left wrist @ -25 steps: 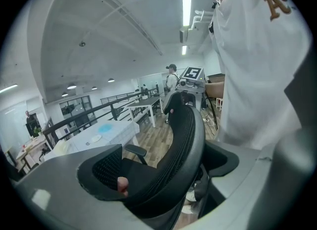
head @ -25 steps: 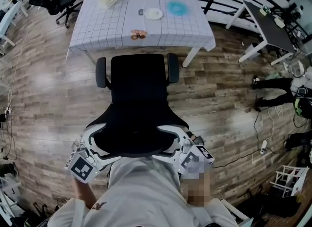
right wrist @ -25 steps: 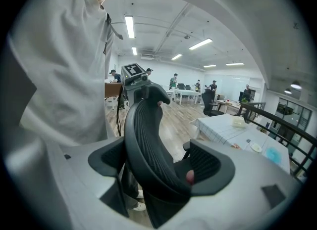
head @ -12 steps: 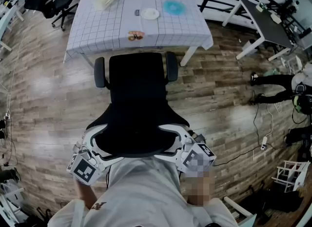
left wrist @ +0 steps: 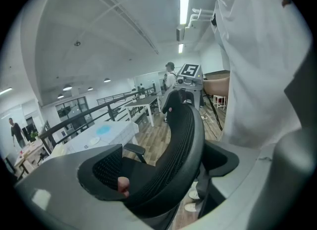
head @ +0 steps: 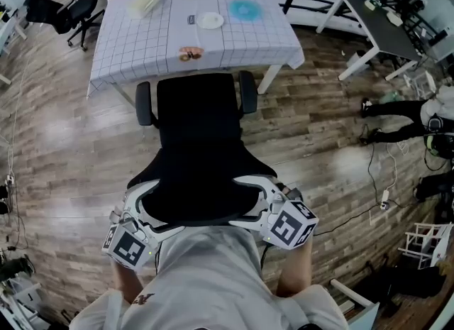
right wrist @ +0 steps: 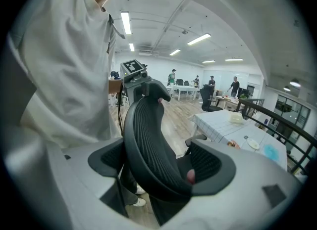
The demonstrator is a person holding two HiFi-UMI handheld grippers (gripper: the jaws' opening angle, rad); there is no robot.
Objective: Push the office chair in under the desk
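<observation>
Chair point(head: 201, 144), clamped at the backrest by left tongs point(head: 140, 208) and right tongs point(head: 264, 199), has been rolled nearer the tabletop point(head: 163, 45) ahead; push unfinished.

Our left gripper point(head: 151, 211) and right gripper point(head: 259, 204) are white shells with broad curved jaws lined in black mesh pads point(left wrist: 106, 167). Behind the jaws each carries a white cube with black square markers, the left cube point(head: 128, 245) and the right cube point(head: 292, 226). We wear a white short-sleeved T-shirt point(head: 206, 279) with a small dark emblem point(head: 144, 298) below the left cube, and white shoes point(left wrist: 194, 194).
</observation>
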